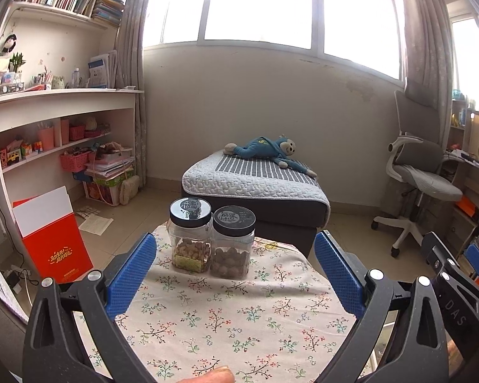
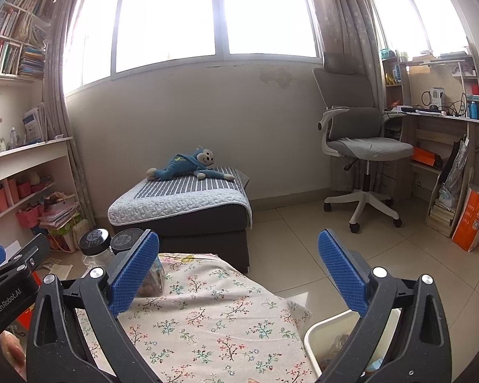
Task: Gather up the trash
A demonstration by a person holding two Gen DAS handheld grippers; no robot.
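Bin: white plastic waste bin (image 2: 322, 335) beside the floral-cloth table (image 2: 207, 319), holding scraps.
Trash: none visible on the cloth.
Grippers: left gripper (image 1: 236, 274) and right gripper (image 2: 239, 274) both spread, empty.
Risk: two black-lidded clear plastic nut jars (image 1: 212, 239) could be knocked, being smooth and rigid.

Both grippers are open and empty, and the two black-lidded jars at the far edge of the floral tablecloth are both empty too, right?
Not quite. The jars are not empty: the left wrist view shows the left jar partly filled with pale nuts and the right jar with darker ones. The rest holds: the left gripper and right gripper are open and empty, and both jars stand at the tablecloth's far edge.
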